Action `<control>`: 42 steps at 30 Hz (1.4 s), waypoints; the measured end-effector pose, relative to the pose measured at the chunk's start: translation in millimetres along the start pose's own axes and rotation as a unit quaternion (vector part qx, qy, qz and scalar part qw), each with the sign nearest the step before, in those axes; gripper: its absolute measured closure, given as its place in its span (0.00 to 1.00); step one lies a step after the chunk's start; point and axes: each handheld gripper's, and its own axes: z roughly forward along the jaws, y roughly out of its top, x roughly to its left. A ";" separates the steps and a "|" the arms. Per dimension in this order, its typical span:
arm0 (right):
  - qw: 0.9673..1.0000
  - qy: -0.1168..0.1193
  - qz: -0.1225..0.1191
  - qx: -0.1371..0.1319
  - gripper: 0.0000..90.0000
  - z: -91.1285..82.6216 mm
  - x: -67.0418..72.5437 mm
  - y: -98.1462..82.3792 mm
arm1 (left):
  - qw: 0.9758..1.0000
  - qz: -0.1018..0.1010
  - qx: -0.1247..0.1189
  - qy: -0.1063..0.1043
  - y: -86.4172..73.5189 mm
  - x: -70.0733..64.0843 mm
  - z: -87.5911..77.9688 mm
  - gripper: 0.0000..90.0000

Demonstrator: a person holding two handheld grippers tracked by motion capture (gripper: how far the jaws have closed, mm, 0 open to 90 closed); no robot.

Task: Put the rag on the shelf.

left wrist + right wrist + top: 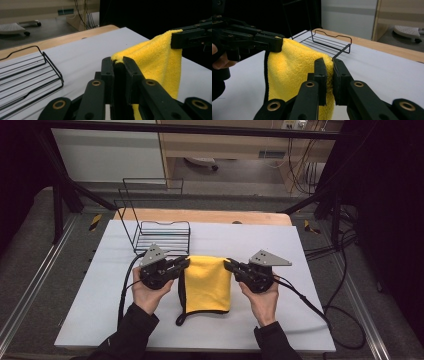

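Observation:
A yellow cloth (207,282) with a black edge hangs between my two grippers above the white table mat (300,250). My left gripper (185,262) is shut on the cloth's top left corner, and my right gripper (228,265) is shut on its top right corner. In the left gripper view the left gripper (117,60) pinches the yellow cloth (160,60), with the other gripper's jaws gripping the far corner. In the right gripper view the right gripper (328,62) clamps the cloth (294,67). The cloth's lower end rests folded on the mat.
A black wire rack (160,232) stands on the mat just behind the left gripper, also in the left gripper view as the rack (27,75) and in the right gripper view as the rack (329,43). Cables trail from both grippers. A wooden table edge (200,215) lies beyond.

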 end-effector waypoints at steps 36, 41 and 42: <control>0.992 -0.012 -0.045 -0.118 0.93 2.1 28.3 44.6 | 0.992 0.034 -0.120 0.030 36.1 6.8 -39.6 0.88; 0.989 -0.013 -0.050 -0.137 0.93 5.8 33.3 53.6 | 0.990 0.037 -0.134 0.036 42.6 10.8 -44.9 0.88; 0.989 -0.015 -0.054 -0.139 0.93 6.6 33.9 55.1 | 0.989 0.038 -0.138 0.037 43.7 11.6 -46.2 0.88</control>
